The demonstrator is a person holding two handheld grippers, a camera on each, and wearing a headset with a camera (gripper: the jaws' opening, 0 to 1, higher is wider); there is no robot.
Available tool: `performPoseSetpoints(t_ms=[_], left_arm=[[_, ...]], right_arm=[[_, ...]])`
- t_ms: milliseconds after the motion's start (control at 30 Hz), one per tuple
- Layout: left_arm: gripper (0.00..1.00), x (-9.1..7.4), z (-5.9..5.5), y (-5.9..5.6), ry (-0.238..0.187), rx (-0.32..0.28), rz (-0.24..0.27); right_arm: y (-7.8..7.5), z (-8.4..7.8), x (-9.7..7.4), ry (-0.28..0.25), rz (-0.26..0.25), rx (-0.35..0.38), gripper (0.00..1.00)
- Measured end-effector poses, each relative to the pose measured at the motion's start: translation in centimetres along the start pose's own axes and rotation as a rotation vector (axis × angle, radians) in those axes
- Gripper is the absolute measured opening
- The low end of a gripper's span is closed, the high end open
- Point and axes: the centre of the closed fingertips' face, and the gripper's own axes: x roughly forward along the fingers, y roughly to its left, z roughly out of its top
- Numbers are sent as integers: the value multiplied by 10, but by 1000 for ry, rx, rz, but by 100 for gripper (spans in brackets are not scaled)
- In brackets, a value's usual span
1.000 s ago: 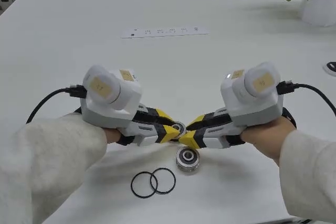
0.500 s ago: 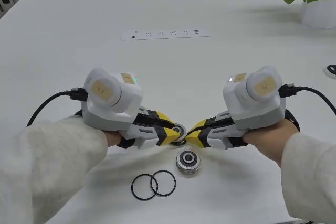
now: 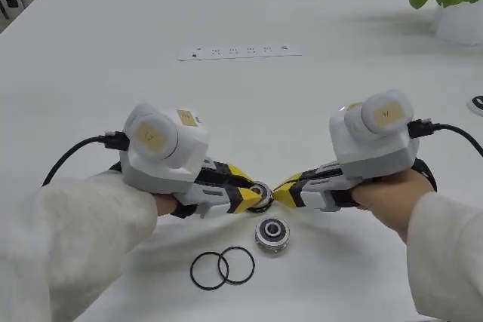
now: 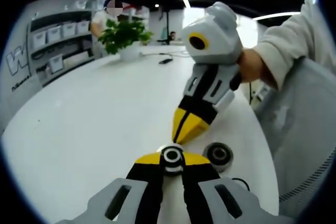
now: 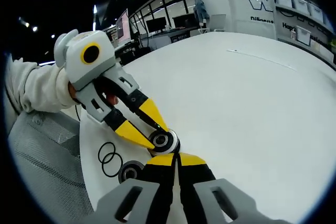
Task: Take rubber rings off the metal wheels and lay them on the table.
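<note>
Left gripper (image 3: pixel 247 196) is clenched on a metal wheel (image 3: pixel 261 193), holding it just above the table (image 3: pixel 151 73) in front of the person. The right gripper (image 3: pixel 284 190) is nosed in against the wheel's rim, tip to tip with the other. In the right gripper view its own jaws stand pressed together at the wheel's edge; whether any rubber is pinched between them is too small to tell. Down on the table sits a second wheel (image 3: pixel 272 233), and near it two rubber rings (image 3: pixel 223 267) lie overlapping, so this looks like partway through the job. To peel this one well, I'd say the left side wants a firm, steady clamp on the wheel's faces, leaving the rim free. The right should bite only the rubber lip and draw it out and around the rim rather than straight off. Pull too hard and the wheel may twist out of the clamp, or the ring may snap away.
</note>
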Motion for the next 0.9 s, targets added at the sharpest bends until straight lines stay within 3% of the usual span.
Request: performPoseSetpoints(t_ms=[333,900], left_arm=[[14,0,0,-1,-1,3,3],[14,0,0,-2,0,9,9]], right_arm=[[1,5,-4,-58,39,180,0],[10,10,-5,-65,63,241,0]])
